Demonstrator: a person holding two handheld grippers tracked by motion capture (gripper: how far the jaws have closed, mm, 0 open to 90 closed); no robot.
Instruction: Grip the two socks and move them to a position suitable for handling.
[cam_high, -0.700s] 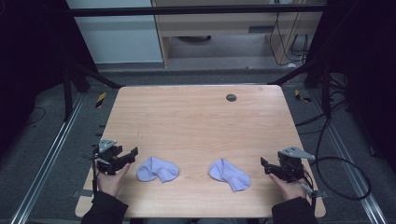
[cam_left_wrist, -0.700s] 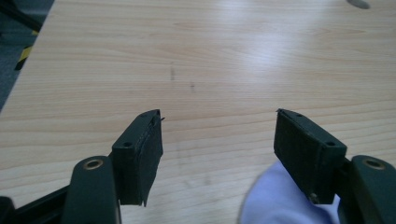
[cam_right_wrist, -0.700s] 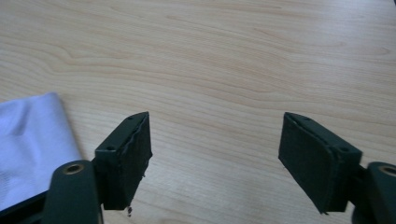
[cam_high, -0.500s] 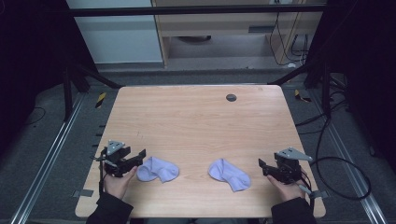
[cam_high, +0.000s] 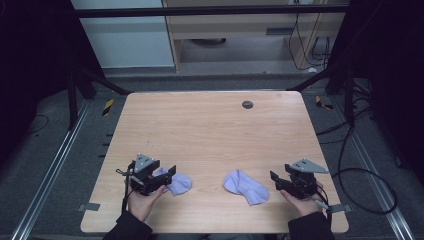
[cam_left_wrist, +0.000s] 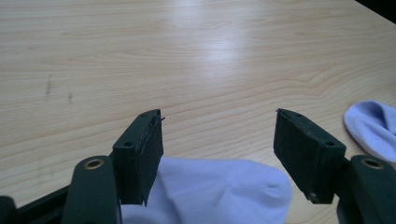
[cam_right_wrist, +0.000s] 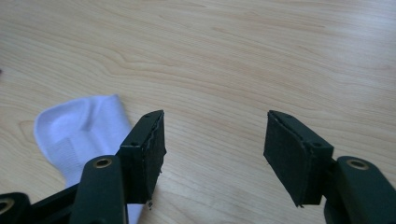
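Two pale lilac socks lie near the front of the wooden table (cam_high: 210, 135). My left gripper (cam_high: 169, 175) hovers over the left sock (cam_high: 181, 184), jaws open. In the left gripper view that sock (cam_left_wrist: 210, 189) lies under and between the jaws of the left gripper (cam_left_wrist: 218, 115), and the pads do not press on it. The other sock (cam_left_wrist: 373, 128) shows at the right edge. My right gripper (cam_high: 275, 181) stands open just right of the right sock (cam_high: 246, 186). In the right gripper view this sock (cam_right_wrist: 79, 128) lies left of the right gripper (cam_right_wrist: 215, 115), with bare wood between the jaws.
A small dark round inset (cam_high: 247, 104) sits at the table's far side. Cables (cam_high: 360, 175) trail on the floor at the right. Metal rails (cam_high: 55, 170) run along the left. Both hands are close to the table's front edge.
My left gripper has moved right, from beside the left sock to over its near end. The right gripper has edged slightly toward its sock. Both socks lie as before.
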